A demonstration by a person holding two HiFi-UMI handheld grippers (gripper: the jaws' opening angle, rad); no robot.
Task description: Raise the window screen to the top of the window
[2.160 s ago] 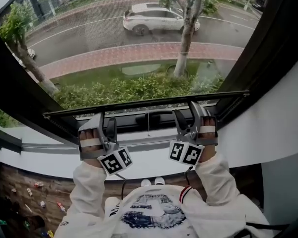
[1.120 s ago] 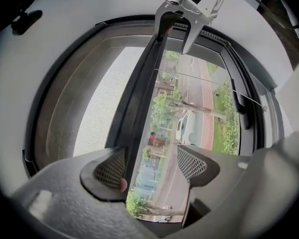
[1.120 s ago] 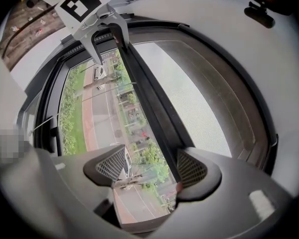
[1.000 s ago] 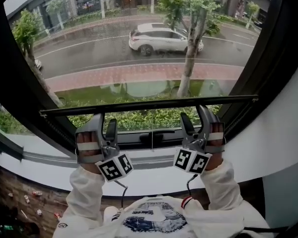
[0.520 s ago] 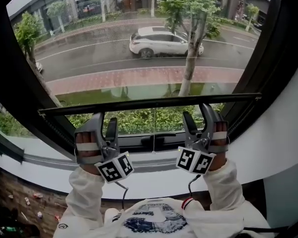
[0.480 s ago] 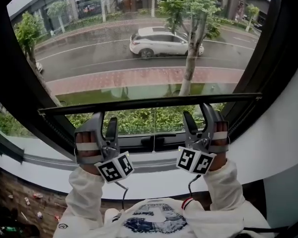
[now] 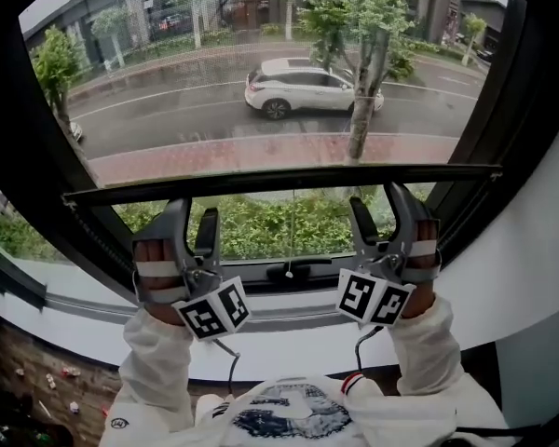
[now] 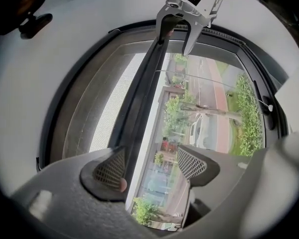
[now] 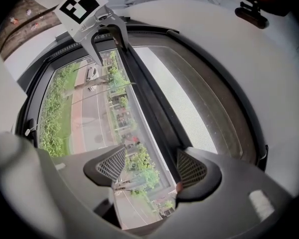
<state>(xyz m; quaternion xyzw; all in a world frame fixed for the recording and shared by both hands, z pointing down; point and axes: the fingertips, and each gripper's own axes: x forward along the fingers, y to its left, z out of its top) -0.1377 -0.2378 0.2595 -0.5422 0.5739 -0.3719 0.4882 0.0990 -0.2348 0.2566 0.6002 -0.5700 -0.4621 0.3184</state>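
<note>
Two grippers and the screen's bottom bar (image 7: 279, 181) sit higher than half a second ago.
Inside the dark window frame (image 7: 33, 170), above a white sill (image 7: 289, 341), the window screen (image 7: 214, 73) veils the street (a white car (image 7: 307, 87) on it). Its bar crosses between the spread, unclenched jaws of the left gripper (image 7: 192, 214) and the right gripper (image 7: 377, 201), close by one pad of each.

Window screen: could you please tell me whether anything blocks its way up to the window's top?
Nothing visible does: above the screen bar the window frame looks free, though its top edge is out of the head view.
</note>
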